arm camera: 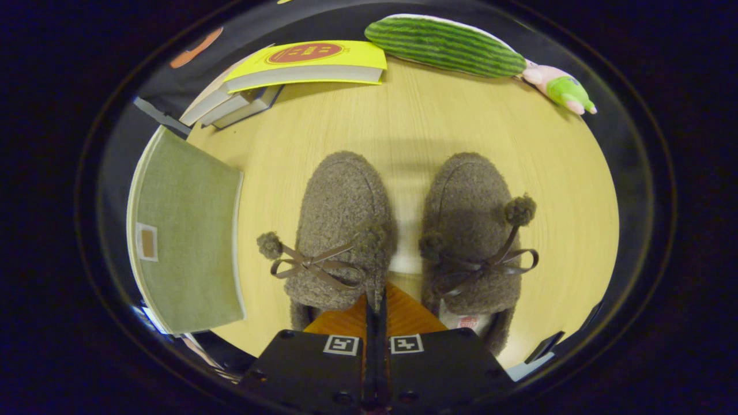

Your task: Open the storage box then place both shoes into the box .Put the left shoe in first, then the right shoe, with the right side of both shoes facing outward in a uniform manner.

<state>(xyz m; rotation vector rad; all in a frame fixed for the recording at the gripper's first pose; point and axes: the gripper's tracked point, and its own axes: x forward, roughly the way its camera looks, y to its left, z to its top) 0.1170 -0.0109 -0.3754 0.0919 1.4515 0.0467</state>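
Fuzzy brown fleece is covering both shoes, which are sitting side by side, toes pointing away, on a pale wooden table [438,132]. The gripper [376,302] is hovering low over their heel ends, its fingers [403,314] pressed together with barely a slit between them and reaching the inner rim of the left shoe [340,230]; whether they are pinching that rim cannot be told. The right shoe [470,230] is lying just beside it, apart from the fingers, with a narrow strip of table showing between the pair. Each shoe is wearing a thin ribbon bow with pompoms. The box [184,248], green fabric with its lid closed, is standing left of the left shoe, near but not touching. Beyond the shoes, books [300,66] are lying stacked, the top one yellow, and a striped green plush [444,46] is resting beside a small pink-and-green toy [559,86].
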